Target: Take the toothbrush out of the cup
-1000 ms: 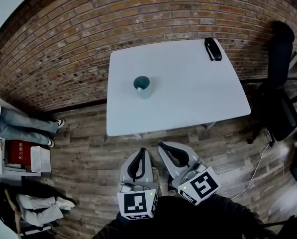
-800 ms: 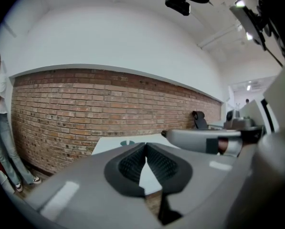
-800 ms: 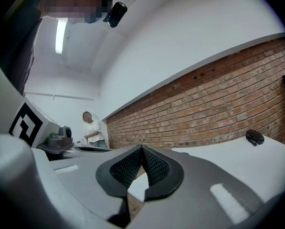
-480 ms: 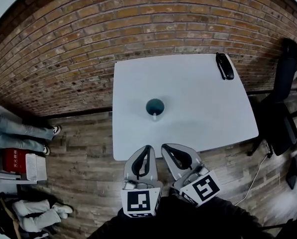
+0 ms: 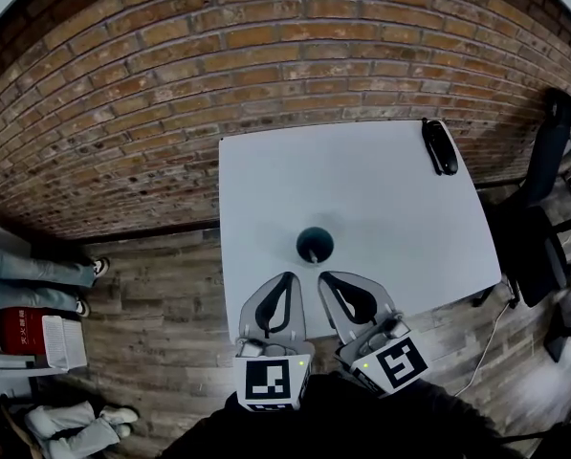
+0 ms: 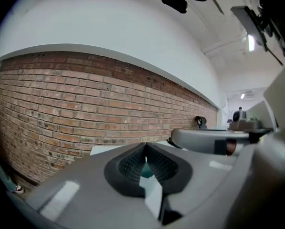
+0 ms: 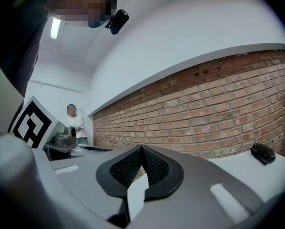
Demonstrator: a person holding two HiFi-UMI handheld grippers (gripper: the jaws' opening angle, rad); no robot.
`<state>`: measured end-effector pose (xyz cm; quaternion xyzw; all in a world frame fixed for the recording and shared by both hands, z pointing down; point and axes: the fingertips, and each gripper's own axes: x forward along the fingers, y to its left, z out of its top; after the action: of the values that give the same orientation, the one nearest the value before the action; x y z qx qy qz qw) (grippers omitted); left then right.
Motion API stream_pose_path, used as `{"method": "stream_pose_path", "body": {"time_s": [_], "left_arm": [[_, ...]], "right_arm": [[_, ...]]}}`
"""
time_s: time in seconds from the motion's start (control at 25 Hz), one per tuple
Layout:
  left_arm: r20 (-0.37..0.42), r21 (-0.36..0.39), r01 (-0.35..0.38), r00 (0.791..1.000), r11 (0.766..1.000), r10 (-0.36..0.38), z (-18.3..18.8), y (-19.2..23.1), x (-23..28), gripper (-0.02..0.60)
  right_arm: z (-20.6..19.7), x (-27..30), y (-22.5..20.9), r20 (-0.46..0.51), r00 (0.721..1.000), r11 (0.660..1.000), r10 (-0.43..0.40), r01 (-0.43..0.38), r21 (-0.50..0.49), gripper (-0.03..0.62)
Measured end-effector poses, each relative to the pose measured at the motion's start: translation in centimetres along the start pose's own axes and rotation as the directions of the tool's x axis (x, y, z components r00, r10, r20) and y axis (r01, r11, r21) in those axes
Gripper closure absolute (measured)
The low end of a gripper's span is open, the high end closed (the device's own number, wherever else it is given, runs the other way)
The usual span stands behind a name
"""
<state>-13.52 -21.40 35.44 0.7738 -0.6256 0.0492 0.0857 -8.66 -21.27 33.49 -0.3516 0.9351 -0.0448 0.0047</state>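
Head view: cup [image 5: 315, 244] sits just beyond left gripper [image 5: 286, 278] and right gripper [image 5: 324, 277].

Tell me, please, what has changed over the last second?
The left gripper and right gripper advanced to the near edge of the white table, just short of the teal cup holding the toothbrush. Nothing was grasped or released. Both remain shut and empty; cup and black object kept their places.

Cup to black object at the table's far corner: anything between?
Nothing; head view shows bare table between cup and black object.
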Motion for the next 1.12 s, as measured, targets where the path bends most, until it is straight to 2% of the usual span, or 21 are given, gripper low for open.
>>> {"method": "stream_pose_path", "body": {"time_s": [0.28,0.52,0.8,1.12], "left_arm": [[0.023,0.006,0.031,0.999,1.000,-0.031,0.8,2.3,2.0,0.572],[0.010,-0.006,0.033,0.999,0.999,-0.033,1.1,2.5,3.2,0.572],[0.000,-0.003,0.025,1.000,1.000,-0.025,1.3,2.0,4.6,0.572],[-0.055,-0.009,0.010,0.998,1.000,-0.011,0.0,2.1,5.1,0.572]], "right_arm": [[0.4,2.7,-0.4,0.020,0.999,0.999,-0.029,0.029,-0.012,0.592],[0.6,3.4,-1.5,0.009,0.999,0.999,-0.034,0.034,-0.026,0.592],[0.8,4.3,-3.2,0.010,1.000,1.000,-0.023,0.023,0.007,0.592],[-0.8,4.8,-3.7,-0.016,1.000,0.999,-0.013,0.013,0.040,0.592]]}}
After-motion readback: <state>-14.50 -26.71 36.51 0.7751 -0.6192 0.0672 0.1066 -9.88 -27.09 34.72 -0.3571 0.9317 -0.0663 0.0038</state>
